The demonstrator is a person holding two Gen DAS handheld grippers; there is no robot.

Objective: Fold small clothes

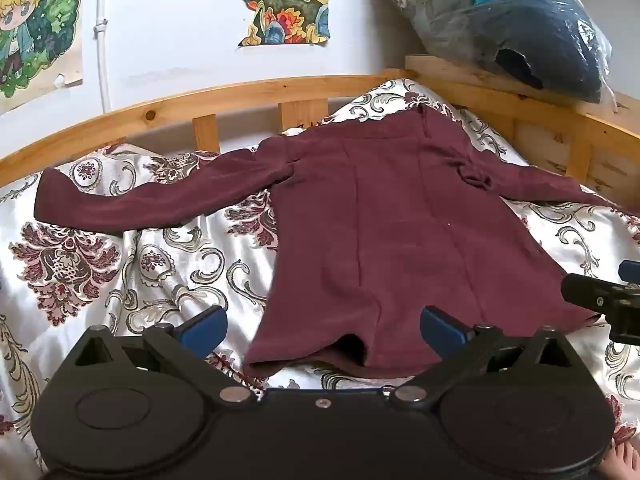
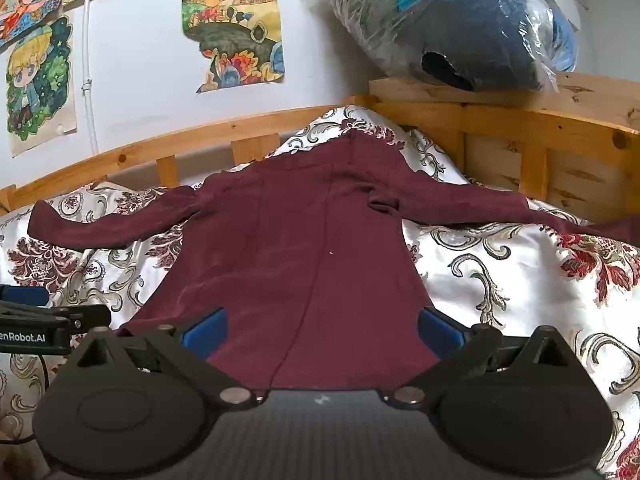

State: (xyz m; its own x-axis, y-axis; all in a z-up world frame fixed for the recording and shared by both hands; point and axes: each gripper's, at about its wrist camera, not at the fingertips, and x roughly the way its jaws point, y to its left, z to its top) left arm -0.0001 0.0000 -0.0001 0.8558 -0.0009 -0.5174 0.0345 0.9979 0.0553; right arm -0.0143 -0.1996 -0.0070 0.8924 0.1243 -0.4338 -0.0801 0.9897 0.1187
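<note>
A small maroon long-sleeved top (image 1: 400, 240) (image 2: 304, 248) lies spread flat on the patterned bedspread (image 1: 120, 264), sleeves stretched out to both sides, collar toward the headboard. My left gripper (image 1: 323, 330) hovers open just above the hem's left part, blue pads wide apart with nothing between them. My right gripper (image 2: 322, 330) stands open over the hem's right part, also empty. The right gripper's black body (image 1: 600, 304) shows at the right edge of the left wrist view. At the left edge of the right wrist view I see the left gripper's body (image 2: 48, 324).
A wooden bed rail (image 1: 240, 100) (image 2: 200, 144) runs along the far side against a white wall with cartoon posters (image 1: 280, 0). A plastic-wrapped bundle of dark bedding (image 1: 512, 20) (image 2: 460, 20) rests on the wooden headboard at the right. A bare toe (image 1: 624, 464) shows bottom right.
</note>
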